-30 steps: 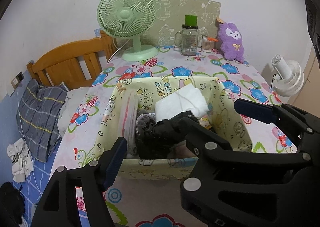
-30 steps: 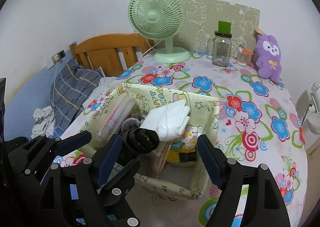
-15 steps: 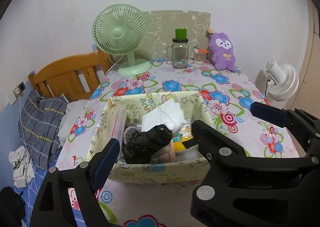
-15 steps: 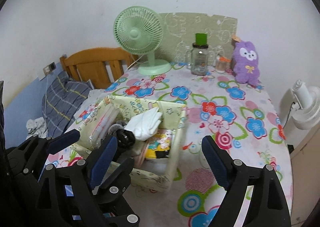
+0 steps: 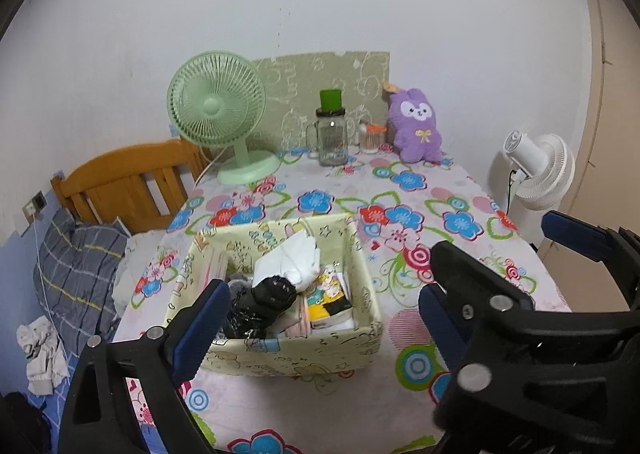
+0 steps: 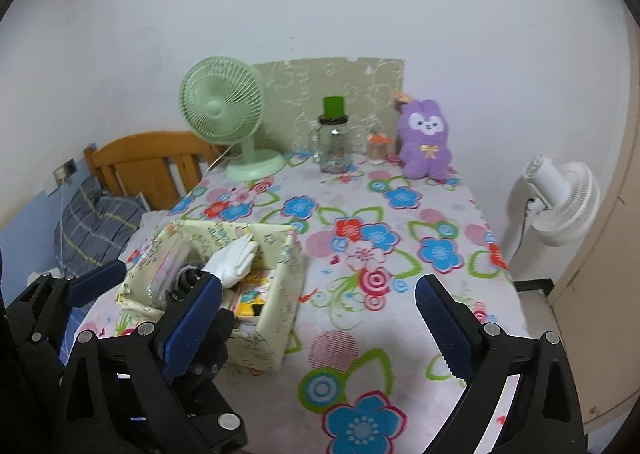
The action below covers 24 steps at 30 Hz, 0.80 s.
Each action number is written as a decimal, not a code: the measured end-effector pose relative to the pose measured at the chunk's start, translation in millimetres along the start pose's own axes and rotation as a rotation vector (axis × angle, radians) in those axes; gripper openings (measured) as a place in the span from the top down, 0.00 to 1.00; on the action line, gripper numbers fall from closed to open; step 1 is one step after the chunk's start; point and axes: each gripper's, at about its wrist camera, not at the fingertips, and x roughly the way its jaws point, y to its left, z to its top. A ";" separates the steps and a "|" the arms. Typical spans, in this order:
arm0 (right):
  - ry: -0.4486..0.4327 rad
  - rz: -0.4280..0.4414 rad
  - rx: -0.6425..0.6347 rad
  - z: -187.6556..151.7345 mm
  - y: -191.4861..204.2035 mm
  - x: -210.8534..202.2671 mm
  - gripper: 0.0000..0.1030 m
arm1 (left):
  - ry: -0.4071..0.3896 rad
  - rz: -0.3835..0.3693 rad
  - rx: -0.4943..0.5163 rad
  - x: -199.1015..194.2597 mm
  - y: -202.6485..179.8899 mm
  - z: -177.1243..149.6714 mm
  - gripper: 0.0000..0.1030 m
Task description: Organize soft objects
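A pale yellow cartoon-print fabric box (image 5: 280, 354) stands on the flowered table. It holds a white folded cloth (image 5: 296, 262), a black rolled item (image 5: 264, 302), a yellow printed piece (image 5: 328, 294) and clear packs (image 5: 212, 270). My left gripper (image 5: 322, 292) hangs in front of the box, its jaws opening with nothing gripped. My right gripper (image 6: 318, 286) is to the right of the box (image 6: 276, 318), over the tablecloth. Its jaws are opening too and are empty. It also shows in the left wrist view as the right gripper (image 5: 496, 234). A purple plush toy (image 5: 416, 125) sits at the far edge.
At the back stand a green desk fan (image 5: 218, 109), a glass jar with a green lid (image 5: 331, 133) and a small cup (image 5: 370, 137). A white fan (image 6: 556, 205) stands off the table's right edge. A wooden headboard (image 5: 128, 177) and a plaid pillow (image 5: 76, 266) lie to the left.
Both grippers have drawn back and risen from the box, which now looks smaller and farther. Both pairs of jaws stand wider. The right wrist view has swung to the right of the box.
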 end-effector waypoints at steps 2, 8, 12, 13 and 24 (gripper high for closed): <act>-0.014 -0.011 0.014 -0.5 -5.9 -8.0 0.04 | -0.012 -0.005 0.003 -5.9 -3.2 1.7 0.06; -0.075 -0.049 0.051 -3.3 -20.5 -34.0 0.00 | -0.040 -0.021 0.007 -21.5 -9.6 4.6 0.05; -0.114 -0.082 0.082 -5.6 -31.8 -53.2 0.00 | -0.058 -0.025 0.009 -32.1 -13.0 5.3 0.05; -0.120 -0.086 0.088 -5.8 -33.6 -56.0 0.00 | -0.064 -0.027 0.011 -34.7 -14.0 5.2 0.05; -0.180 -0.145 0.143 -17.9 -50.1 -89.3 0.00 | -0.118 -0.026 0.012 -59.5 -11.5 1.5 0.05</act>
